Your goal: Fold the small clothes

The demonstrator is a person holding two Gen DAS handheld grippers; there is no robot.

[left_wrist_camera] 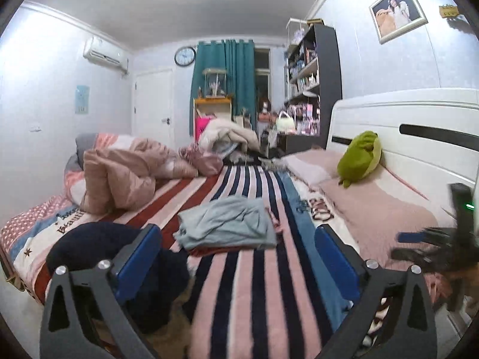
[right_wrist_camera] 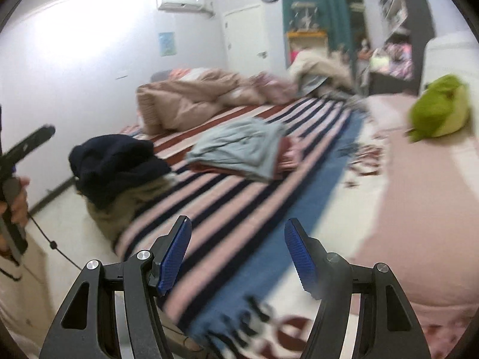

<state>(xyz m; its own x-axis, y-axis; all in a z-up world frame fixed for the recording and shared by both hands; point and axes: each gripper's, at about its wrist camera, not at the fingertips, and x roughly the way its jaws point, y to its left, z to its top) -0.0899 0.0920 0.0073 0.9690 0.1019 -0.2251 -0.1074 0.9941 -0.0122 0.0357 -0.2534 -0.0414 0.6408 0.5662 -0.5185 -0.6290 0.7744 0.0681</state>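
With left gripper (left_wrist_camera: 239, 257) and right gripper (right_wrist_camera: 238, 257) both spread wide and empty, reach for the dark unfolded garment (left_wrist_camera: 98, 245) heaped at the bed's (right_wrist_camera: 227, 209) near edge, beside the folded stack (left_wrist_camera: 227, 224), pinching two corners

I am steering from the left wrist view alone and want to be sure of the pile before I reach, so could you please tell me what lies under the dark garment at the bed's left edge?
Observer: In the right wrist view, the dark garment sits on a beige garment that hangs over the bed's edge.
Operator: Thank you. Is my own hand visible anywhere?
Observer: Yes, the left hand shows at that view's left border, gripping the handle.
Operator: And is the right gripper holding anything?
Observer: No, the right gripper is open and empty, above the striped blanket. The left gripper is open too.
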